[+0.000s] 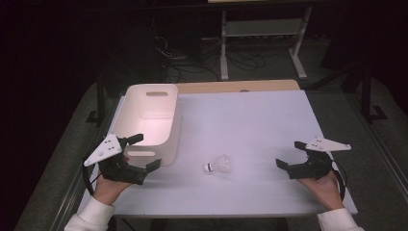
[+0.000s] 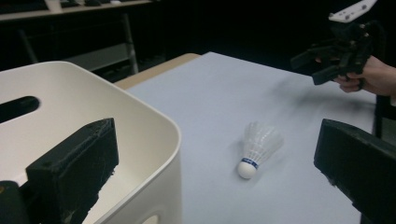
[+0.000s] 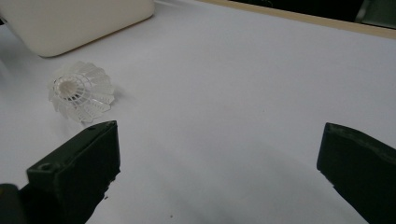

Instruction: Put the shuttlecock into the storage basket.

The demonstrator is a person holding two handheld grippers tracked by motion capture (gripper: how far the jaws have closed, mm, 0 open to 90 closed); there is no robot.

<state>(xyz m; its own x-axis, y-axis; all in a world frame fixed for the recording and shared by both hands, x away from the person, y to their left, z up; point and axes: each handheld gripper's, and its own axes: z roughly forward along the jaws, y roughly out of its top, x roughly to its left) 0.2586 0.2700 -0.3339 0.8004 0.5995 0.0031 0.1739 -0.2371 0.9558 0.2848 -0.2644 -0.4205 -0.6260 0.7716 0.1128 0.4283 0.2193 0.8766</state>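
Two hand-held grippers gape wide, grasping nothing.
The left gripper [image 1: 145, 152] hovers at the white plastic bin's [image 1: 169, 139] near end; the shuttlecock [image 1: 218, 165] lies on its side just right of the bin; the right gripper [image 1: 291, 153] is farther right.

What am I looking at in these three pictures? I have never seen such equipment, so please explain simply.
A person sits at a table and holds a hand tool in each hand. Each tool ends in black two-jaw tongs: the left tongs and the right tongs. One picture is taken from above the table. The other two come from small cameras riding on each tool, looking out between its own jaws. On the table lie a white plastic shuttlecock, resting on its side, and a cream plastic basket at the left. Both tongs stand open and hold nothing. The left tongs are beside the near end of the basket.
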